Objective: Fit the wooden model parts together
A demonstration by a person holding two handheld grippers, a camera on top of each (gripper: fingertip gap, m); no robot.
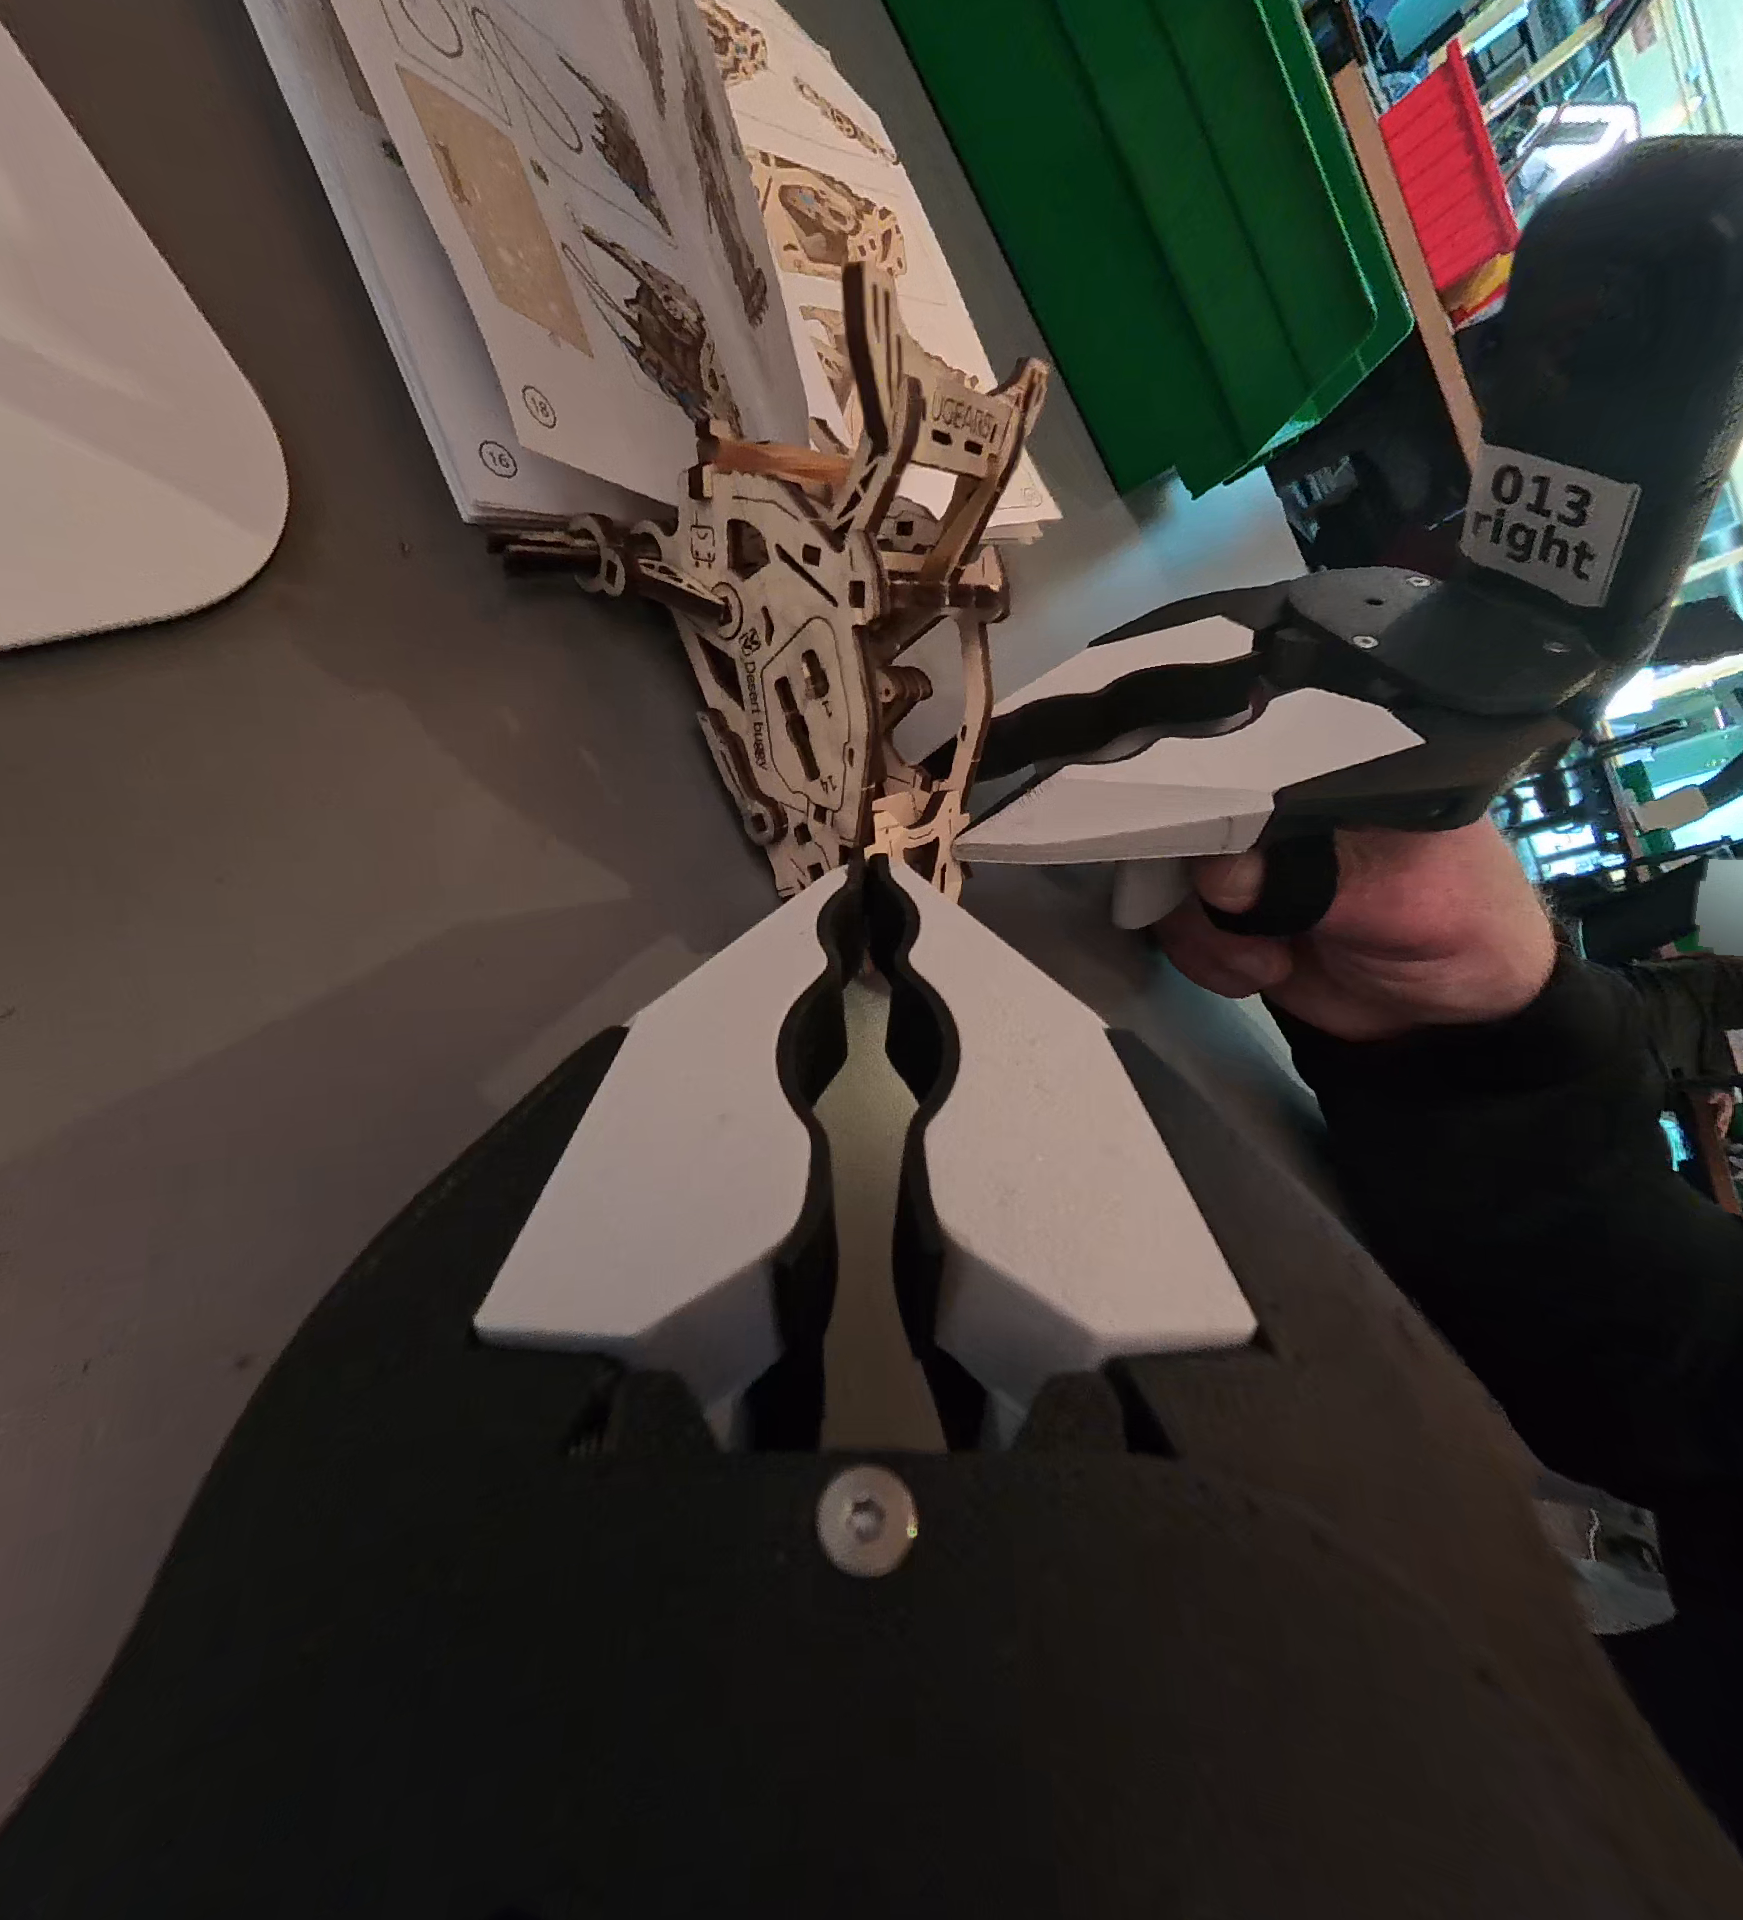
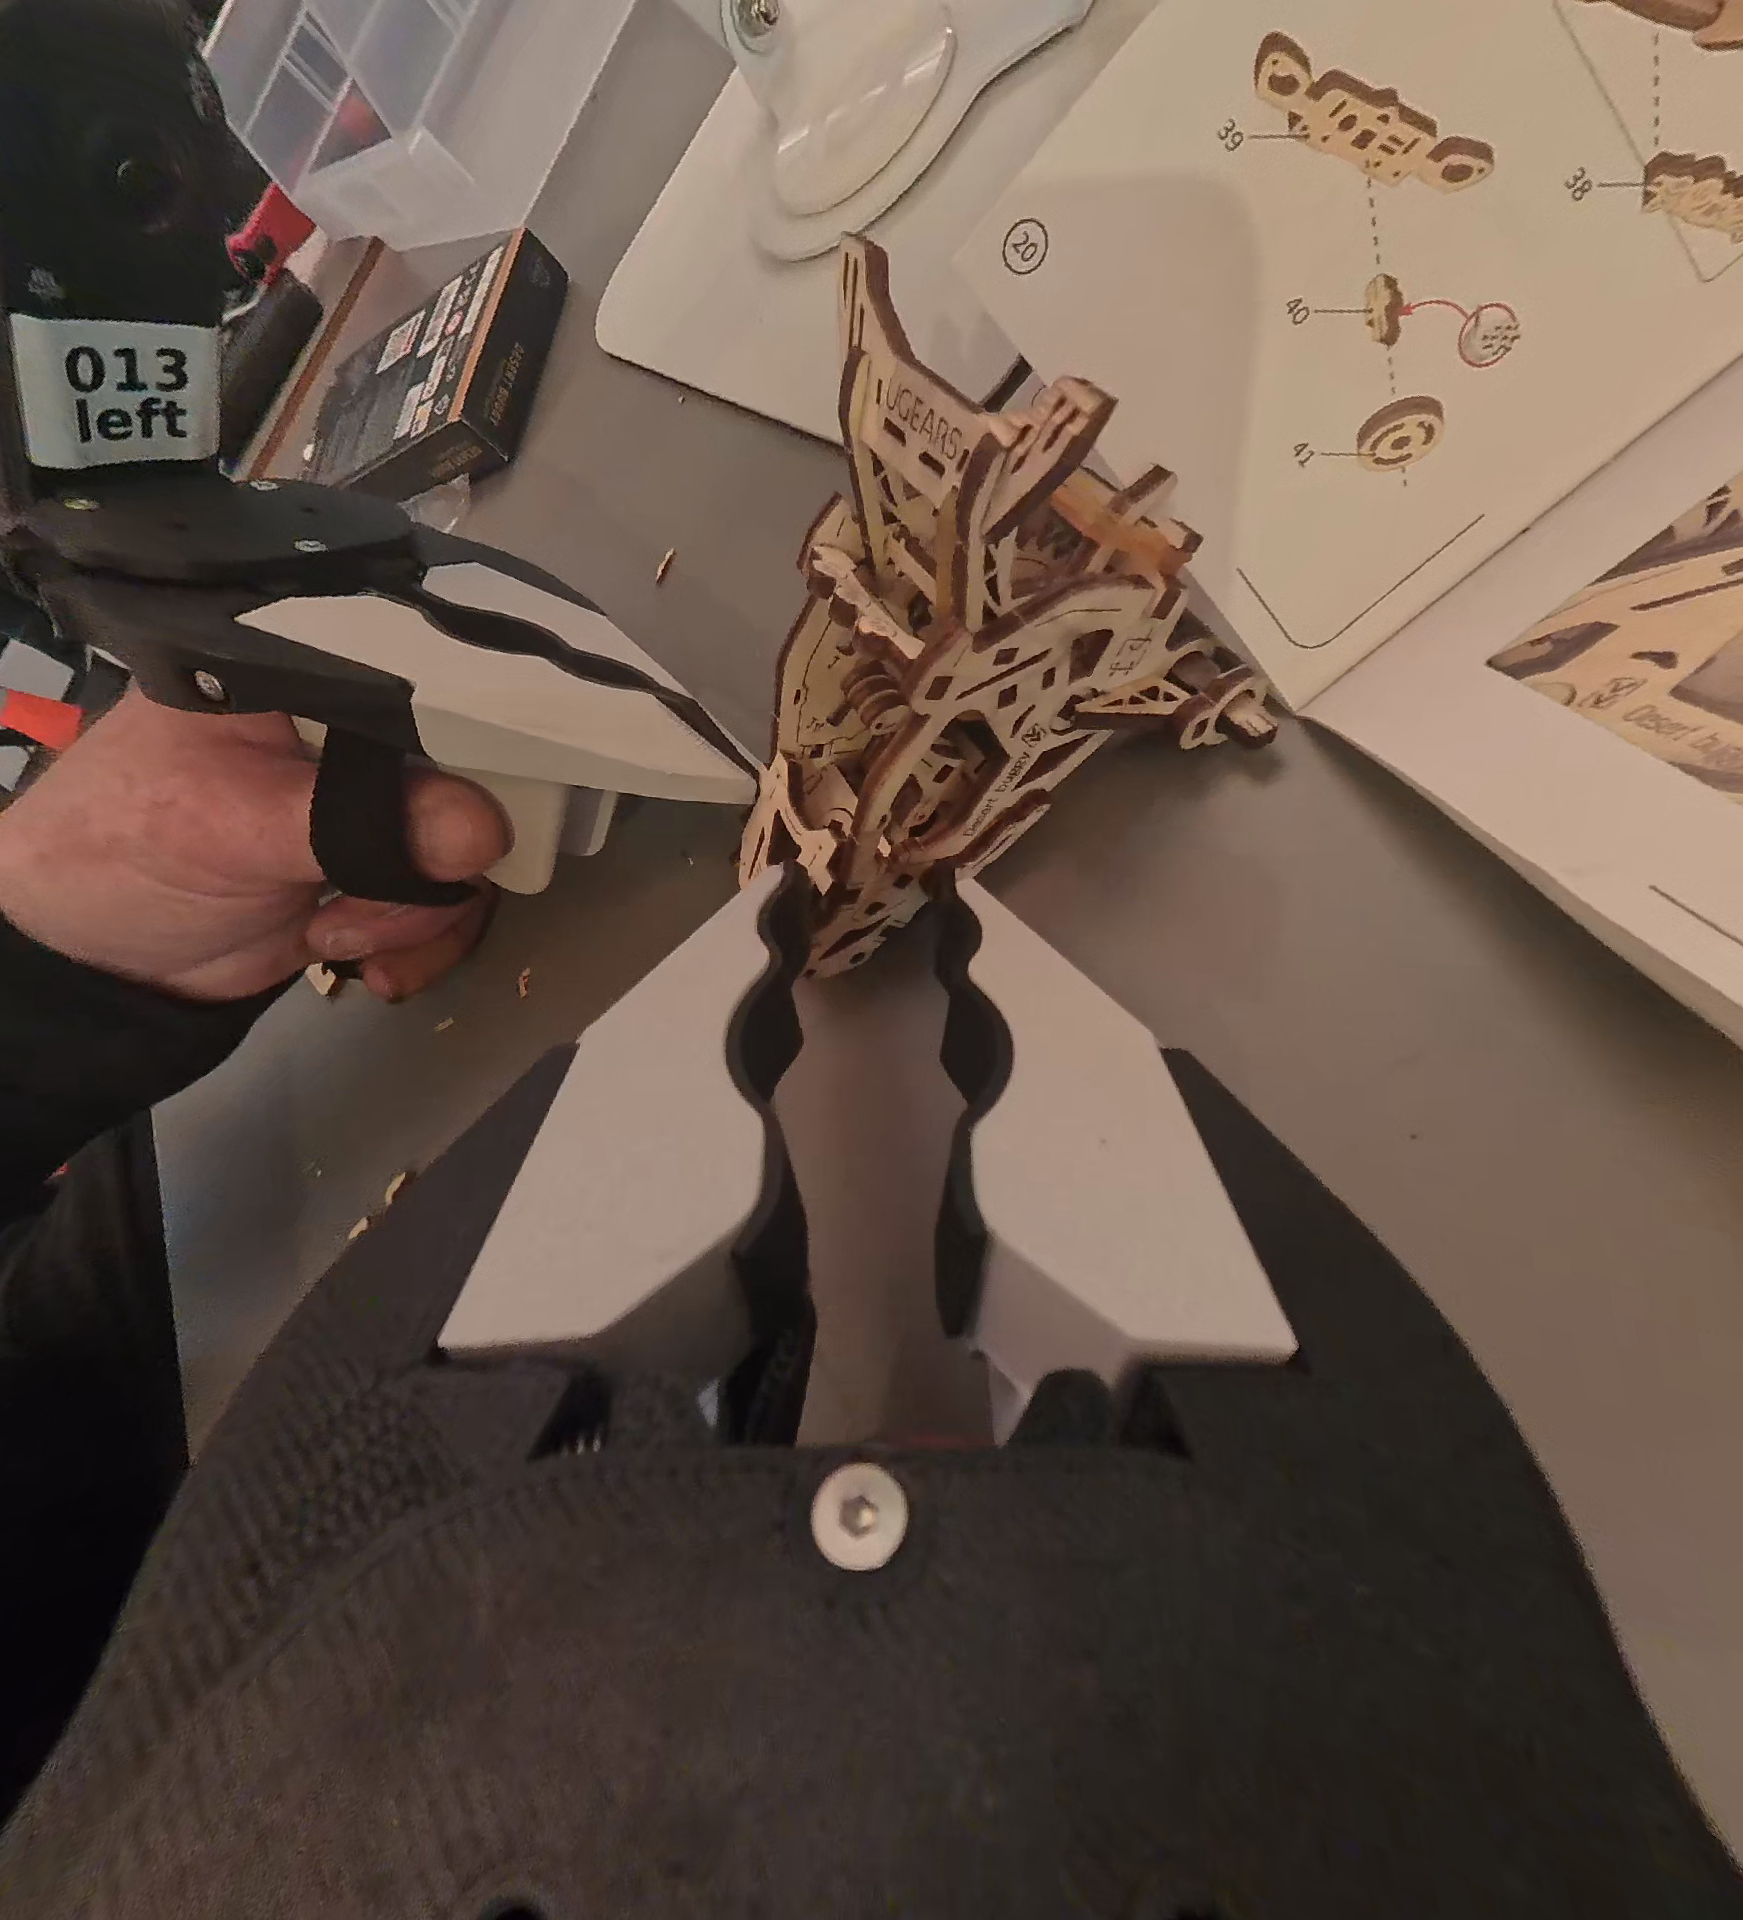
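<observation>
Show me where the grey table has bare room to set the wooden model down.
Free: the grey table between the white mat and the left gripper; also the strip below the instruction booklet. Crowded: around the wooden model, where the right gripper and the booklet close in.

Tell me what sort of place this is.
Probably a workshop or lab bench. An open instruction booklet lies on the grey table, green storage bins and cluttered shelving stand behind, and both claws grip a half-built wooden model.

The left gripper [image 1: 865, 894] pinches the wooden model's [image 1: 825, 665] lower edge — the right gripper [image 1: 960, 800] touches it alongside.
</observation>
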